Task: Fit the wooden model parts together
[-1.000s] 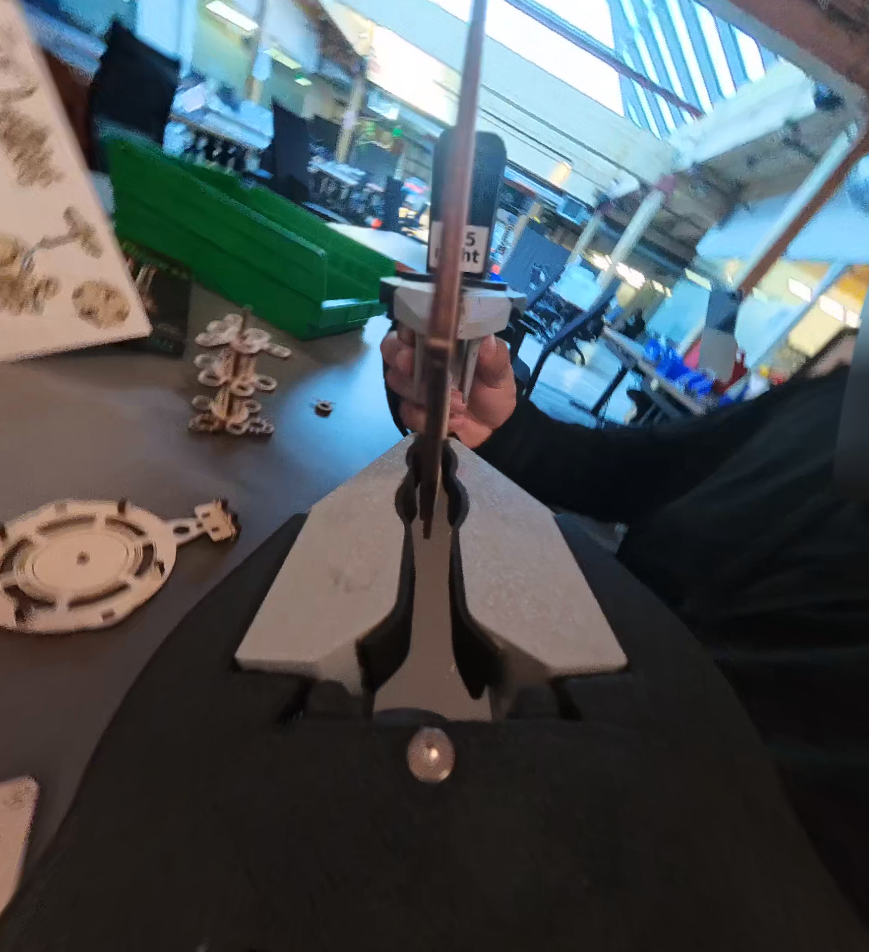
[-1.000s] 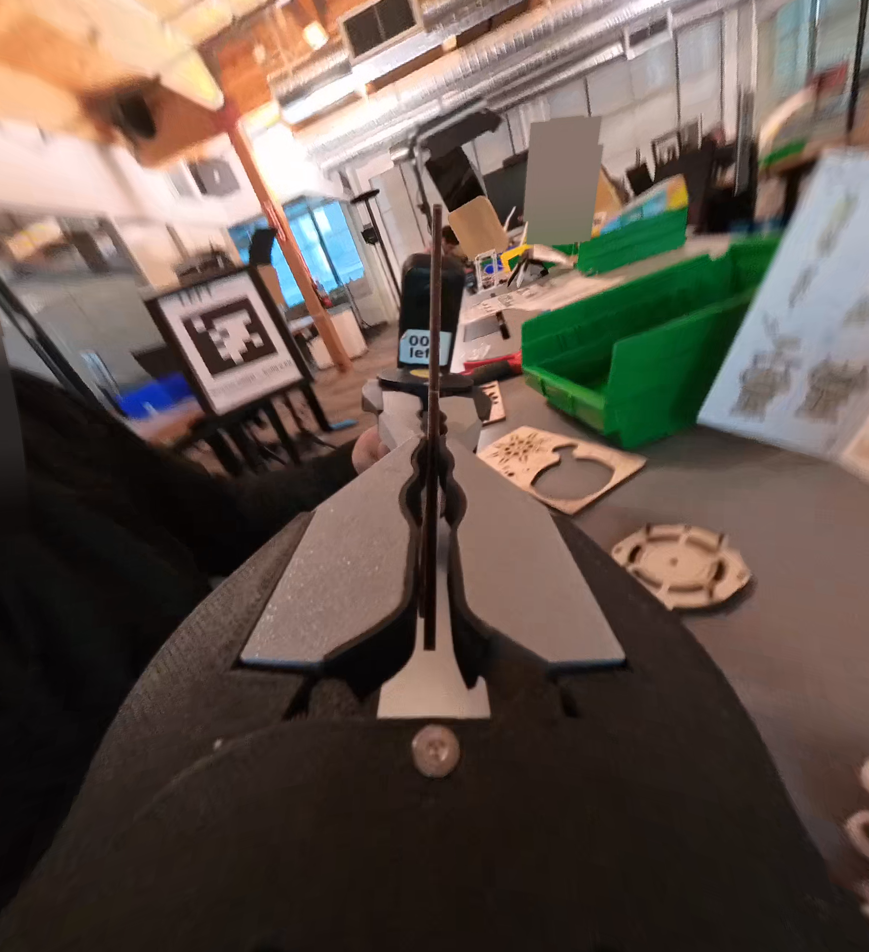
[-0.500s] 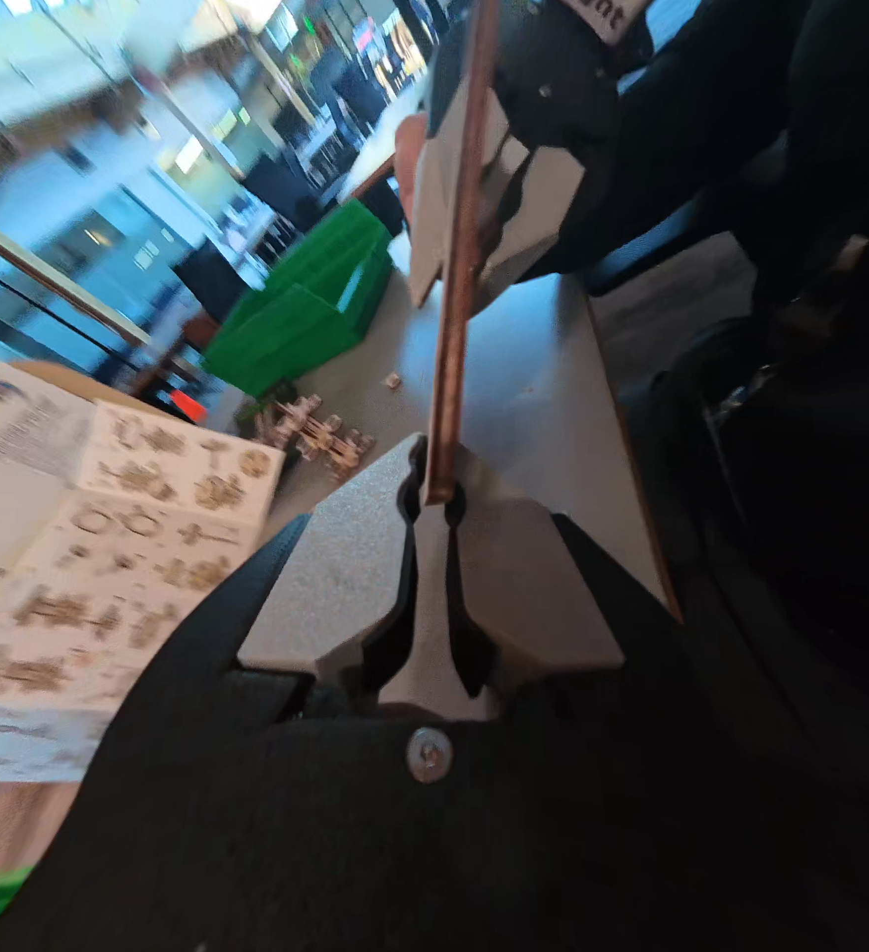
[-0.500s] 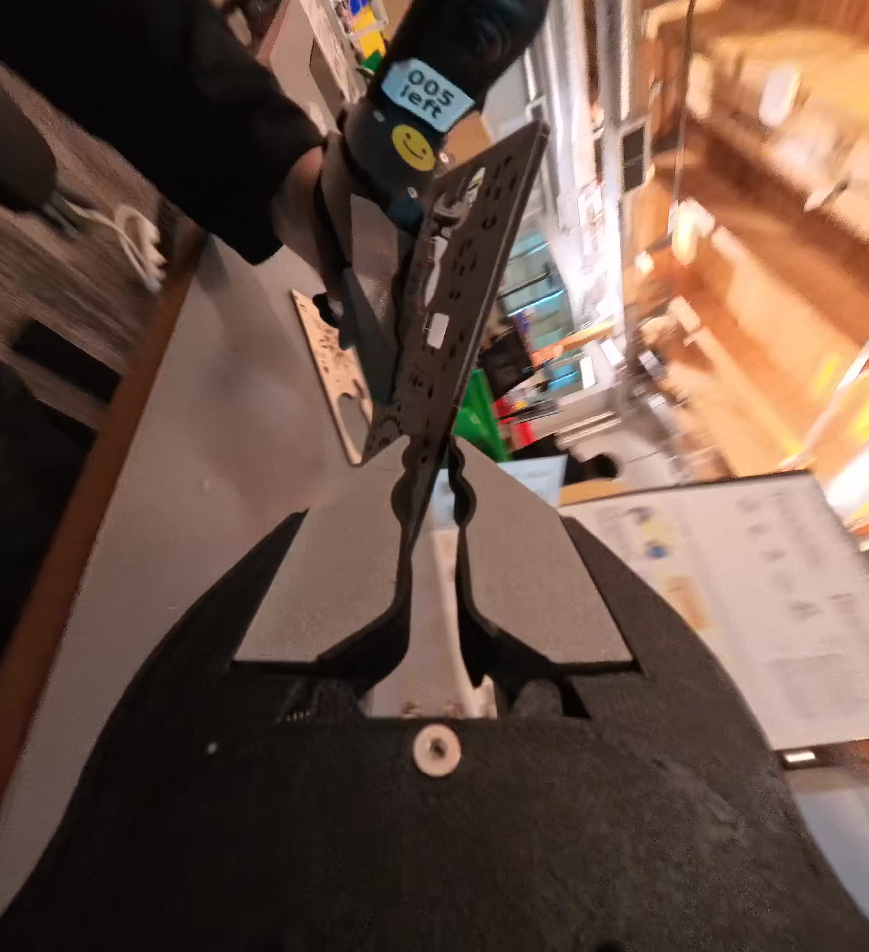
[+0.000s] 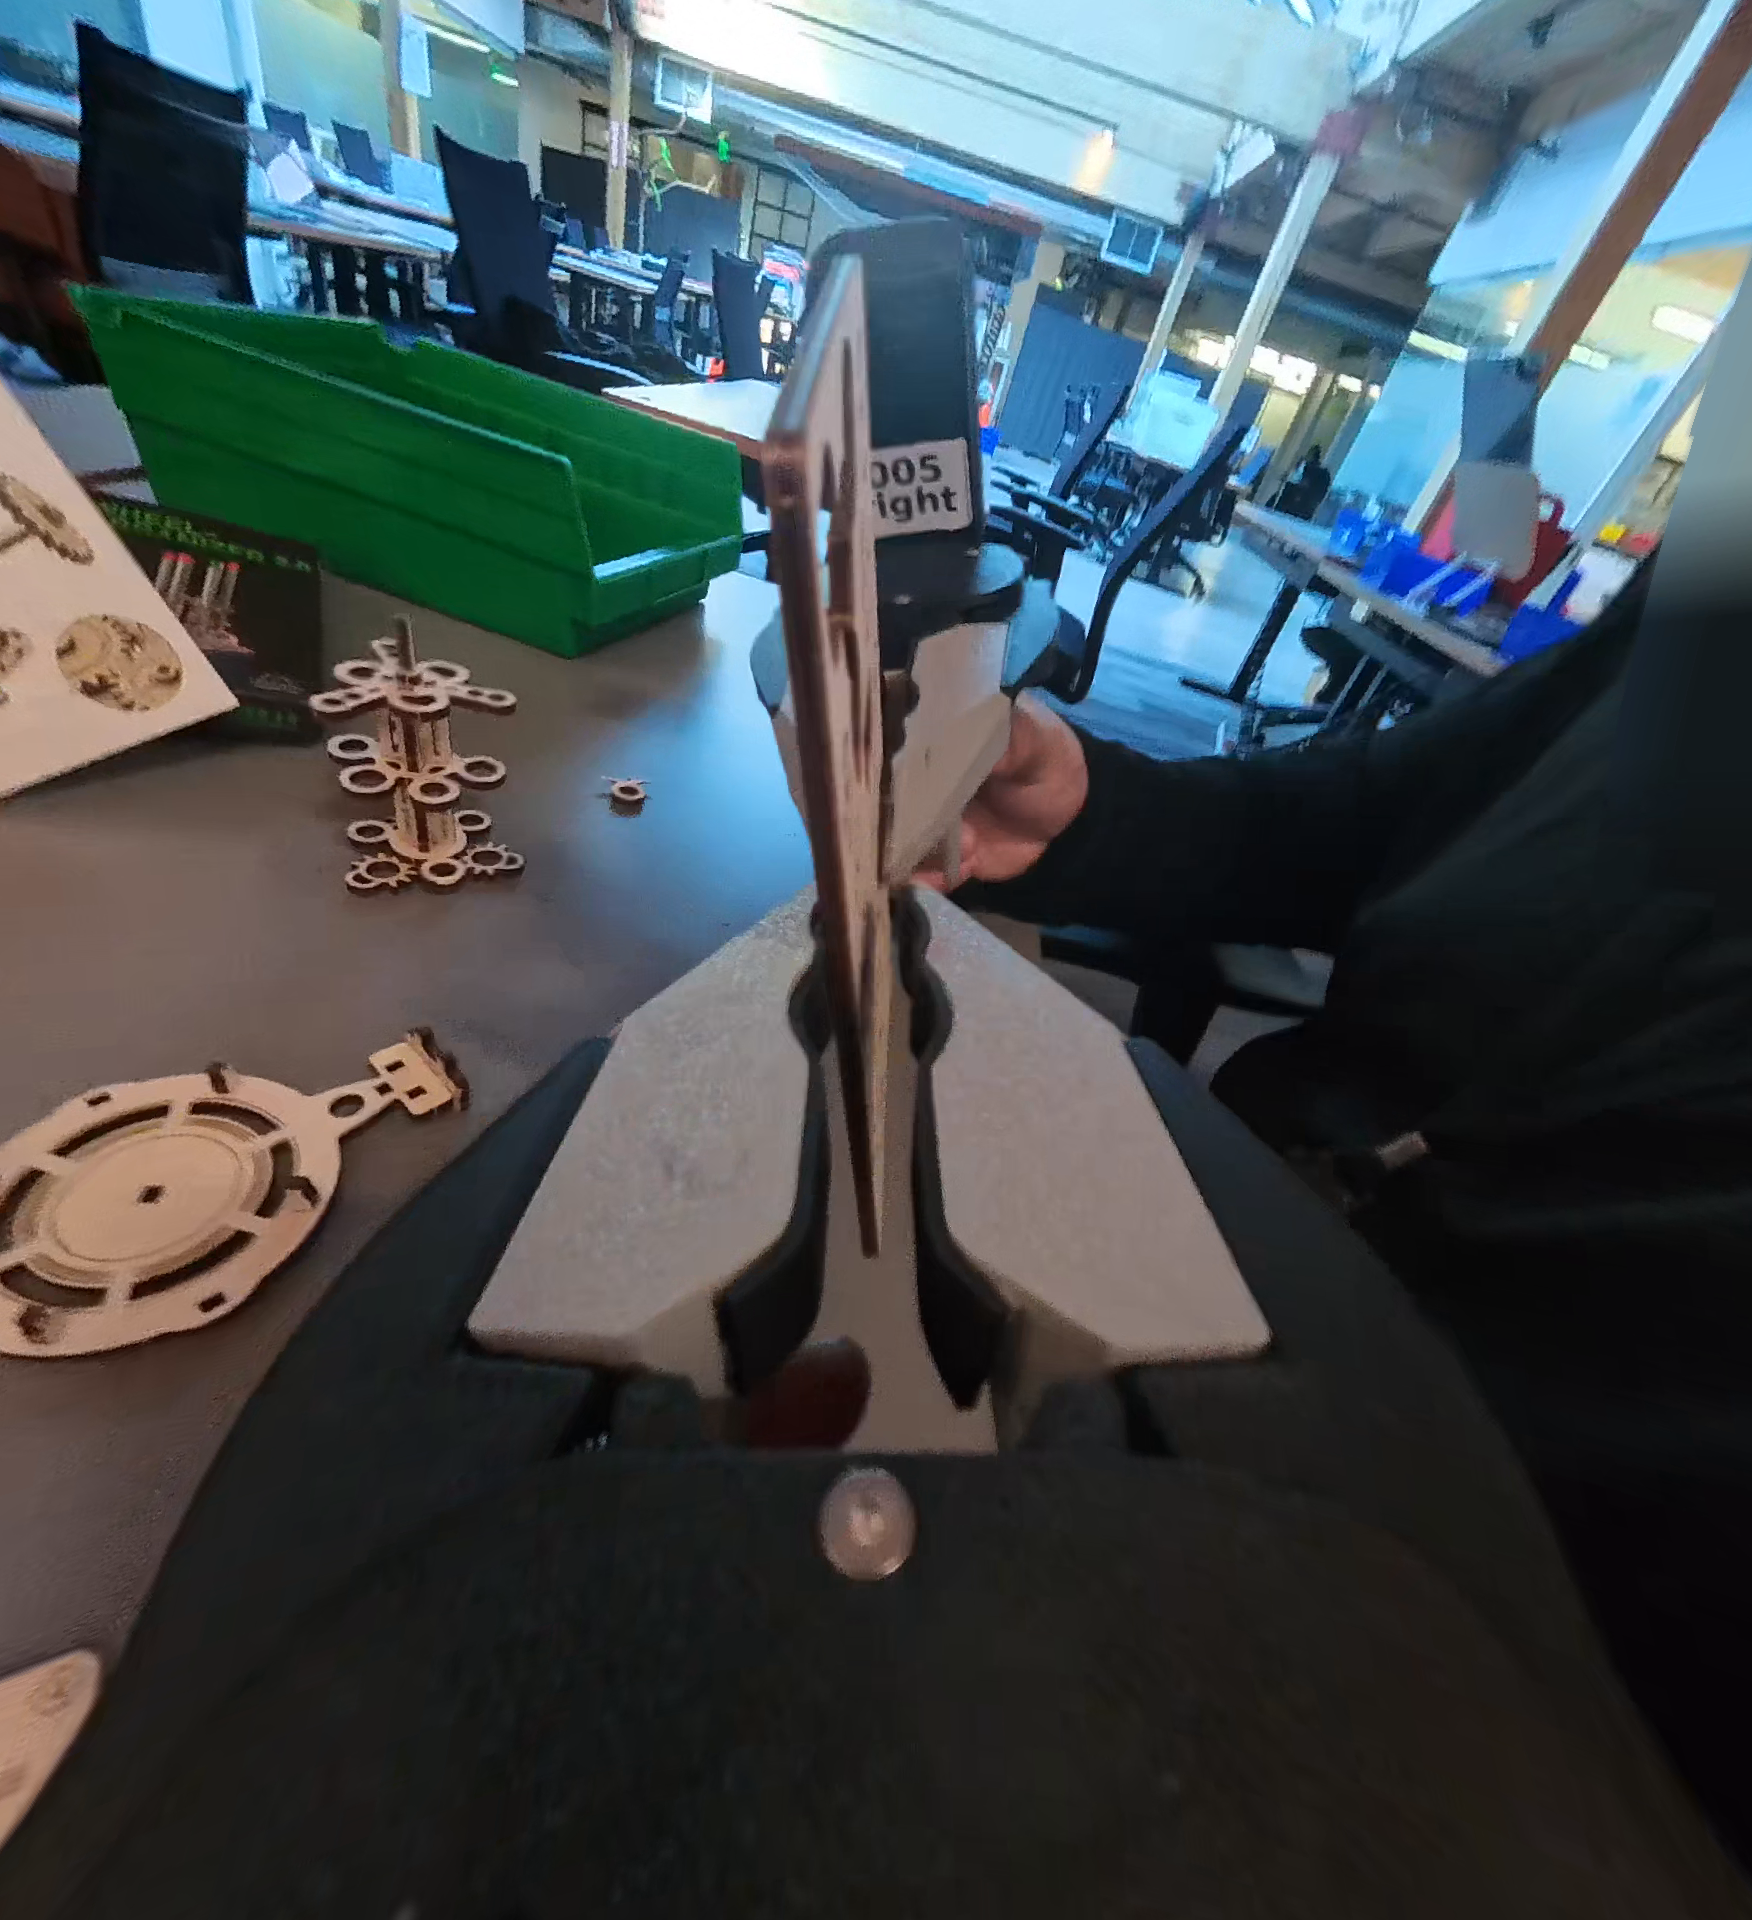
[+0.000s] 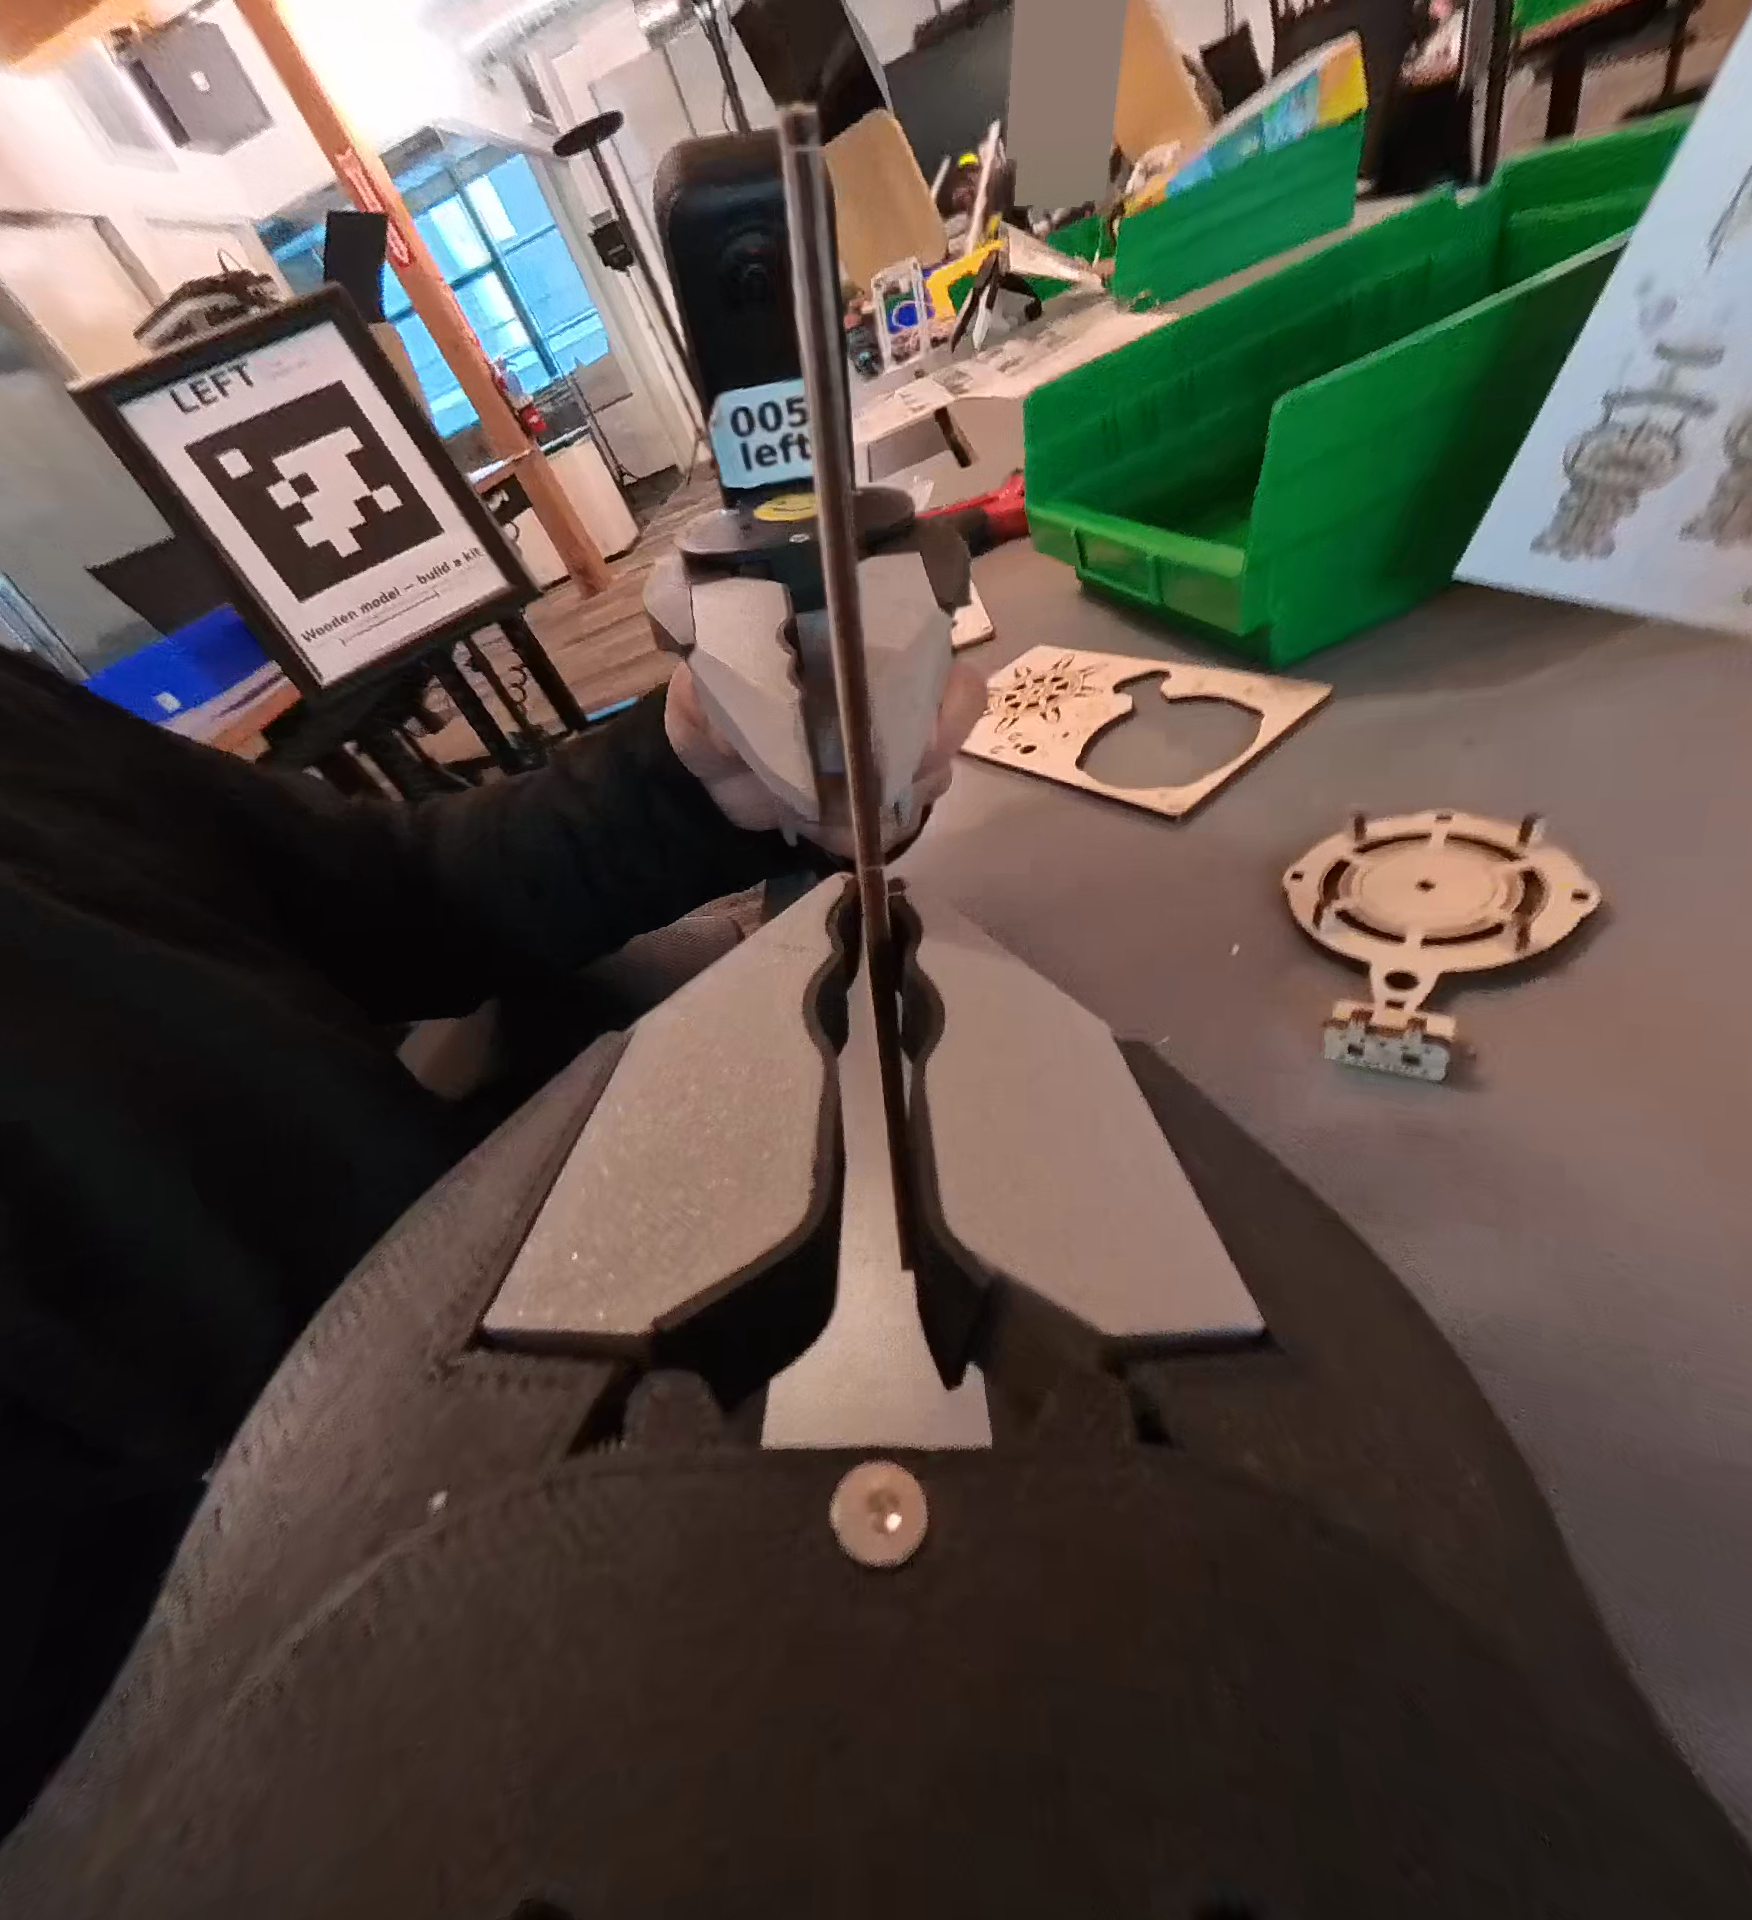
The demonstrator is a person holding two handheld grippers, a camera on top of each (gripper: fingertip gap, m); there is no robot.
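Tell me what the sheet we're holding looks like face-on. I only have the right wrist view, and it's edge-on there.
Observer: The left wrist view shows part of one face of the wooden sheet. It is punched with cut-out slots.
Operator: Any built sub-assembly I can't see?
Observer: Yes, a tiered tower of ring-tipped parts stands upright on the table, beyond the round disc part.
Operator: Loose bits near it?
Observer: One small gear-like piece lies flat to the right of the tower, apart from it.
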